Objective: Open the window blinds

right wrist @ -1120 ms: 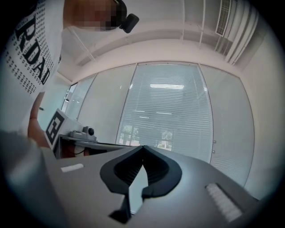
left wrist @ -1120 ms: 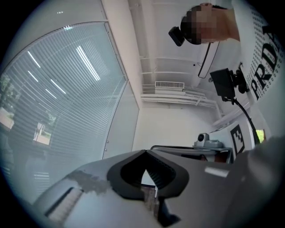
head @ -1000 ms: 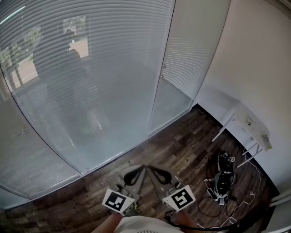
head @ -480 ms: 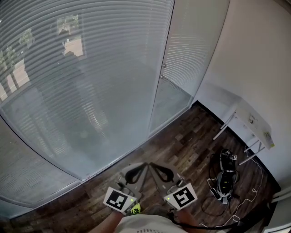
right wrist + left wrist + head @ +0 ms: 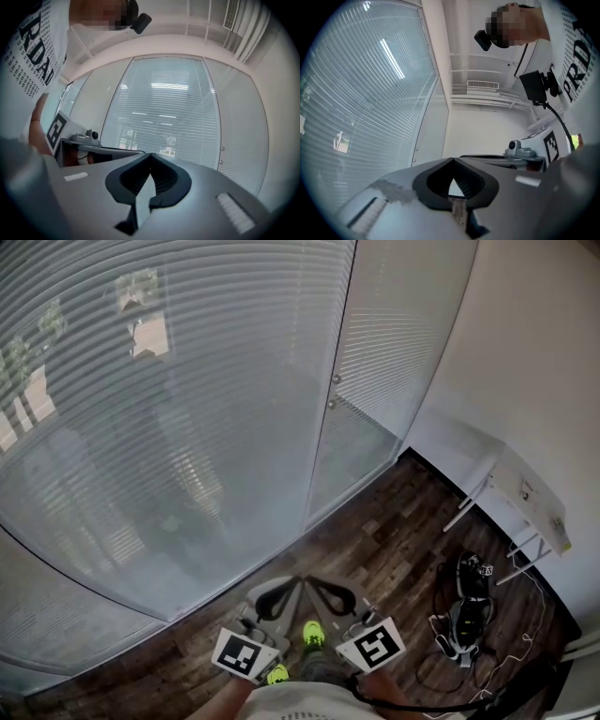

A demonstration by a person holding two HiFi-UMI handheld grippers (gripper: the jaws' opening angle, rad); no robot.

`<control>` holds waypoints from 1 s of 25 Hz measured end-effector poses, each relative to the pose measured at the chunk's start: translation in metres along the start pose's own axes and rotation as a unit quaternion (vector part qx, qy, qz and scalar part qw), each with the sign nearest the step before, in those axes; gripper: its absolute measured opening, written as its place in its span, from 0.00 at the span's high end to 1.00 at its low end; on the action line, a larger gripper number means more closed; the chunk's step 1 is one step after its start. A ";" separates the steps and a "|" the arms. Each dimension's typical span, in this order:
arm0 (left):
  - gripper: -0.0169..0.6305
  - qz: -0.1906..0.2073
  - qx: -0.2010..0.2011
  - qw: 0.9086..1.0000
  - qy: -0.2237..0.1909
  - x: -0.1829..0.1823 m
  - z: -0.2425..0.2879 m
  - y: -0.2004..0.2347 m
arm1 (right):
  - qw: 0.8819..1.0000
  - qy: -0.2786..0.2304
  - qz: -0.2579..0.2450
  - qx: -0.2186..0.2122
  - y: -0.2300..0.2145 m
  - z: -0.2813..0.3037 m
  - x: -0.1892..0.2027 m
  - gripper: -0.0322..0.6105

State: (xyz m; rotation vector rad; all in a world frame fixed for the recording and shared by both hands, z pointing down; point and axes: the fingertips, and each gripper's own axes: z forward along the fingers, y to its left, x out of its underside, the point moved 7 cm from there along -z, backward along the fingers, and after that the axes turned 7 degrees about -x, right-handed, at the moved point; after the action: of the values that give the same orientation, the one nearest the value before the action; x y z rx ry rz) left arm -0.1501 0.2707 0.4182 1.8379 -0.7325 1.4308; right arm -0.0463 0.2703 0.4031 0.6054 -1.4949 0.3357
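White slatted blinds lowered, two tools, left tool and right tool, both pinched together empty, two round knobs

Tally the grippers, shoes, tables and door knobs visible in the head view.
grippers: 2 (left gripper, right gripper)
neon-yellow shoes: 2
white table: 1
round knobs: 2
total: 7

White table stands on dark wood floor by white wall.
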 end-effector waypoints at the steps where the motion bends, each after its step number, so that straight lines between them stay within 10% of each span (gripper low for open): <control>1: 0.99 0.002 -0.002 1.000 0.000 0.001 0.011 0.000 | 1.000 -0.001 0.001 -0.002 -0.012 0.000 0.002 0.94; 15: 0.99 0.034 -0.045 0.998 0.019 0.008 0.225 0.054 | 0.999 -0.002 -0.002 -0.048 -0.236 0.050 0.021 0.94; 25: 0.99 0.050 -0.087 0.995 0.005 0.025 0.260 0.049 | 0.995 -0.010 -0.016 -0.095 -0.275 0.045 0.039 0.94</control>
State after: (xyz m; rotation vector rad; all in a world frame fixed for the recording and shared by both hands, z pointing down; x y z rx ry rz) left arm -0.0302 0.0340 0.4100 1.6796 -0.9247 1.3905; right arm 0.0737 0.0163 0.3941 0.4815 -1.5135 0.1595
